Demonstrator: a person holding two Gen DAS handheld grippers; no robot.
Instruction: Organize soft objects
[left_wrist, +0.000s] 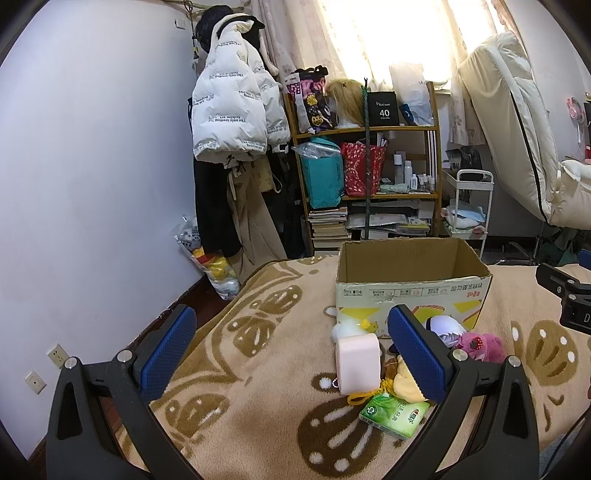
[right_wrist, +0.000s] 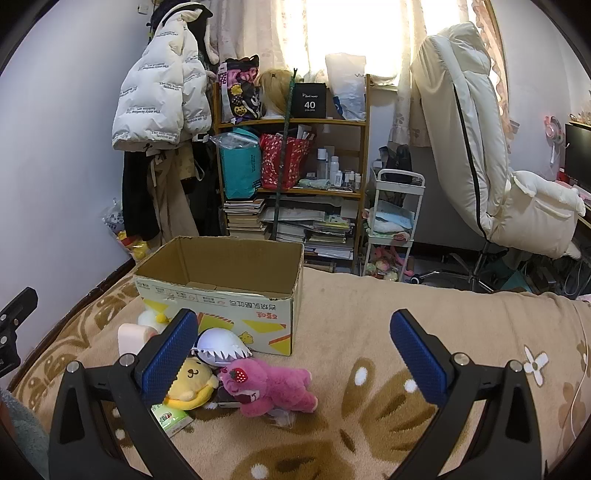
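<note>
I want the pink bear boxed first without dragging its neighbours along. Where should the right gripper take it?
Grip the pink bear across its torso, coming from above on its right side. It lies on its side with that flank open to bare blanket, while its head presses against the yellow plush.

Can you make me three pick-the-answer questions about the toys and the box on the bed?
1. Where is the pink plush bear?
A. inside the cardboard box
B. on the blanket in front of the box
C. on the shelf

2. What colour is the soft block by the tissue pack?
A. pale pink
B. blue
C. black

3. How are the jaws of the right gripper?
A. shut on the bear
B. shut on nothing
C. open, holding nothing

Answers:
1 B, the bear lies on the blanket in front of the cardboard box.
2 A, its faces are pale pink.
3 C, the blue pads stand wide apart with nothing between them.
</note>
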